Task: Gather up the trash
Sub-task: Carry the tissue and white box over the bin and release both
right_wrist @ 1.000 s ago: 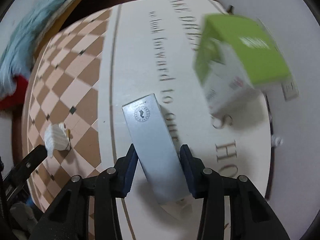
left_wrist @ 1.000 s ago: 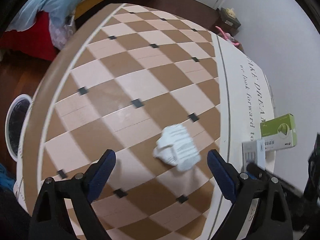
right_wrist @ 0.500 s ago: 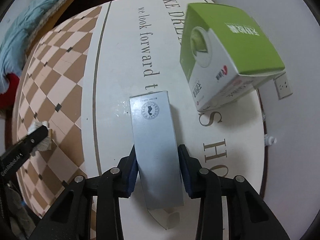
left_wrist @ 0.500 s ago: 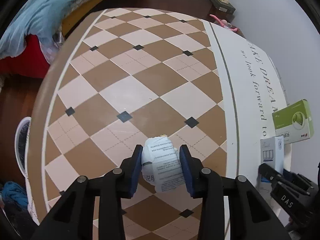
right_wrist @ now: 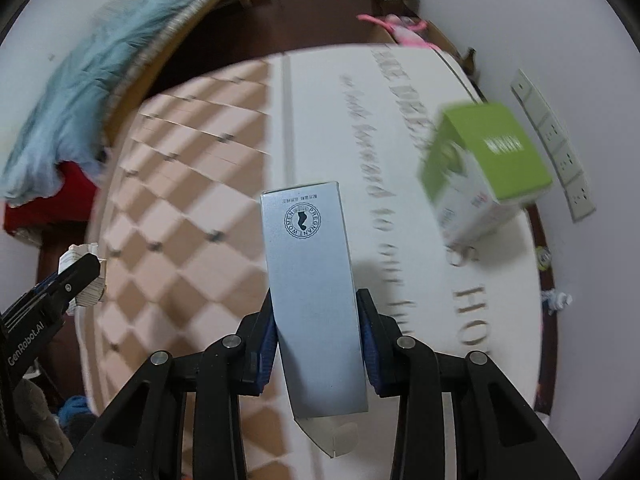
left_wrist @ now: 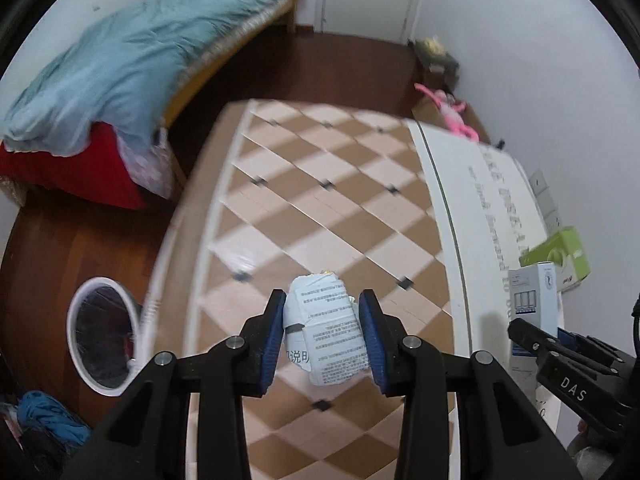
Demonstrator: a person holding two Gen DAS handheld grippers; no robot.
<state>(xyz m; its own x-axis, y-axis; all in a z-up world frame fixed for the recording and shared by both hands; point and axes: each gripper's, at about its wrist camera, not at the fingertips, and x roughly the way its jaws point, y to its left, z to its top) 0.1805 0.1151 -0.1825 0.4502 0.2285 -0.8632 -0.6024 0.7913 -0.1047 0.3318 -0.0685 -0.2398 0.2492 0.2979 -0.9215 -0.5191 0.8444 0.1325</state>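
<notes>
The left claw (left_wrist: 323, 336) pinches a crumpled wad of printed paper (left_wrist: 326, 330) between its two blue pads, holding it above the checkered brown-and-cream part of the tabletop (left_wrist: 320, 208). The right claw (right_wrist: 318, 344) is pressed against both sides of a tall grey carton (right_wrist: 314, 292), which stands upright in its grip; a round stamp is printed near the carton's top, and an open flap hangs at the bottom end. From the right wrist view, the left claw and its paper wad show at the far left edge. A green and white box (right_wrist: 482, 168) rests on the white lettered strip of the tabletop, well to the right of the grey carton and close to the wall. On the wooden floor left of the tabletop stands a round white bin (left_wrist: 102, 340) with a dark liner. Beyond it lies a bed with a pale blue blanket (left_wrist: 116, 68) over red fabric.
</notes>
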